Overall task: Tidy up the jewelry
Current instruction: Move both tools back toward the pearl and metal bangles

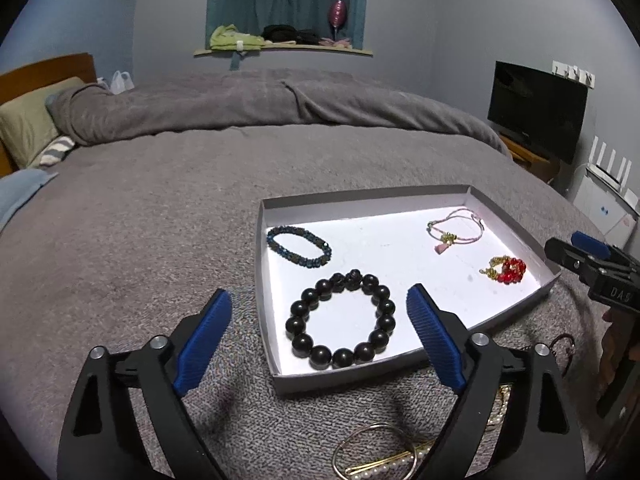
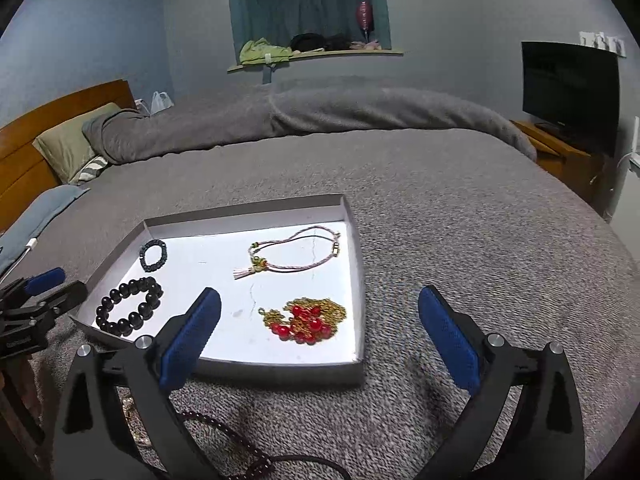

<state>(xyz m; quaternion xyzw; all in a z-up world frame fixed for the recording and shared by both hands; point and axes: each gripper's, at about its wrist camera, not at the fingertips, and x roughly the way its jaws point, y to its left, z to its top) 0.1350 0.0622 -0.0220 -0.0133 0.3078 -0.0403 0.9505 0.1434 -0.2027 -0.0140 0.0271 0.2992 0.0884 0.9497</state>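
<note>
A shallow white tray (image 1: 400, 196) (image 2: 248, 210) lies on the grey bed. In it are a black bead bracelet (image 1: 341, 319) (image 2: 129, 306), a dark blue bead bracelet (image 1: 299, 246) (image 2: 153, 255), a pink cord bracelet (image 1: 455, 229) (image 2: 296, 254) and a red-and-gold bracelet (image 1: 506, 270) (image 2: 306, 320). My left gripper (image 1: 320, 336) is open and empty, just in front of the black bracelet. My right gripper (image 2: 320, 340) is open and empty, near the tray's front right corner. Loose gold rings and pearls (image 1: 376, 452) and a dark bead strand (image 2: 224, 432) lie on the bed below the grippers.
The grey blanket (image 1: 160, 220) covers the bed, rolled up at the far side. Pillows and a wooden headboard (image 2: 60, 128) are at the left. A TV (image 2: 572, 92) on a wooden stand is at the right. A window ledge with clothes (image 1: 280, 40) is behind.
</note>
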